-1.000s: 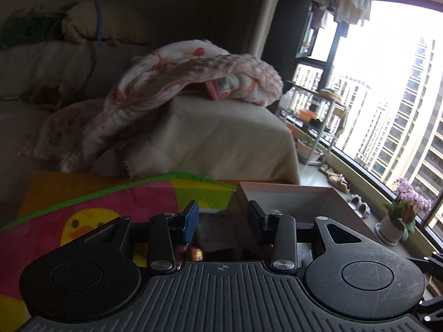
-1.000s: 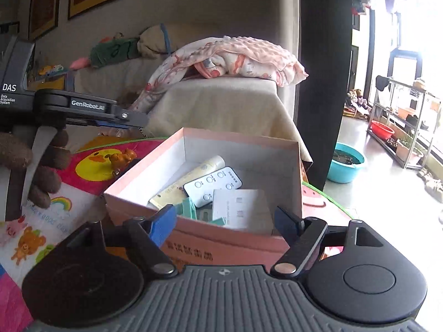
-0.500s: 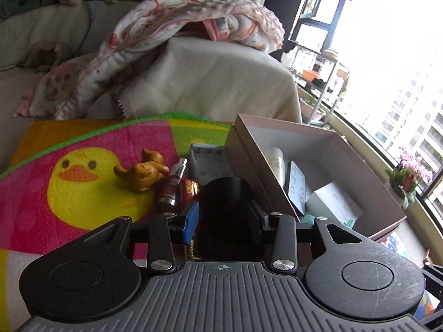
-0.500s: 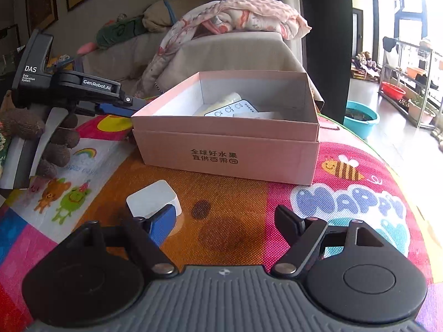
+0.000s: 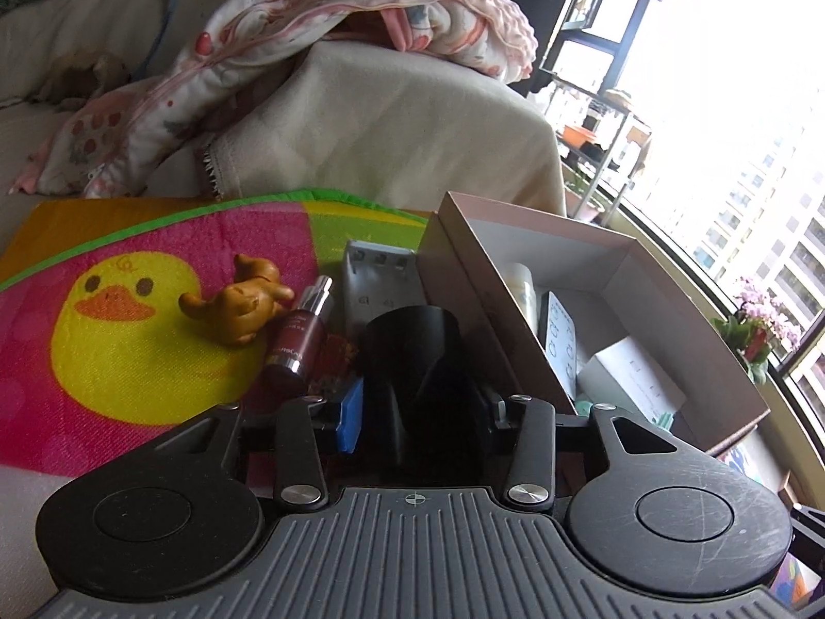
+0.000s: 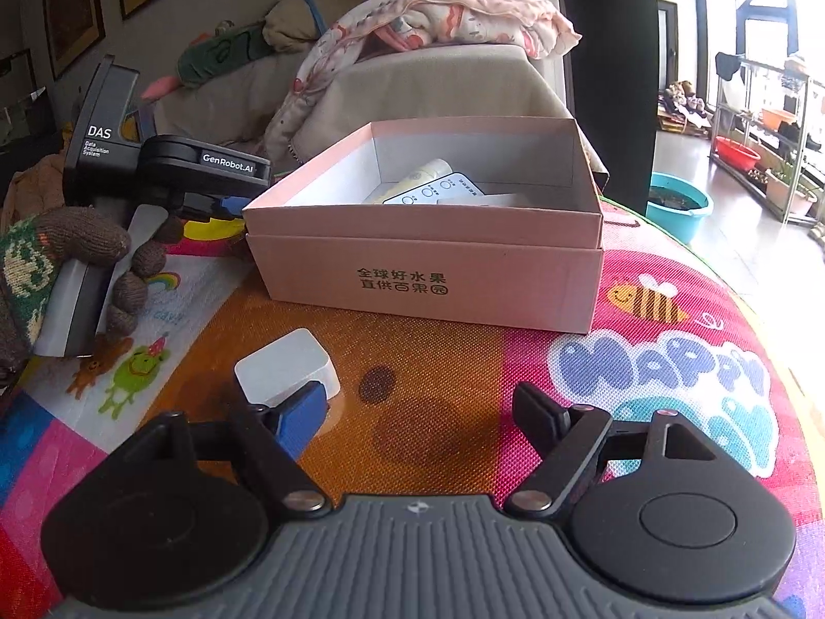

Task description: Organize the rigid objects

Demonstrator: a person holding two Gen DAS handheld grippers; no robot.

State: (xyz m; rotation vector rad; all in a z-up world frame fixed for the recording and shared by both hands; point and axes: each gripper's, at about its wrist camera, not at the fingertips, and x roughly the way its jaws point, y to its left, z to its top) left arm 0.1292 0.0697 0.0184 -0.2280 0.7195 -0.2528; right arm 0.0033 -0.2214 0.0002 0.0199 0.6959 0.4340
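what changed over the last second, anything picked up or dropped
Both grippers tipped down toward the mat. The left gripper kept the black cup between its jaws, which are now opening. The right gripper stayed open and empty, now near the white block. The box, figurine and bottle did not move.

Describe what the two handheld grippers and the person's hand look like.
Each gripper, left and right, has a ribbed grey body, two round black discs, black linkage arms with silver rivets, and one blue pad. Seen from outside, the left unit's housing is black, marked "DAS" and "GenRobot.AI". The hand wears a brown knit glove with a green-patterned cuff.
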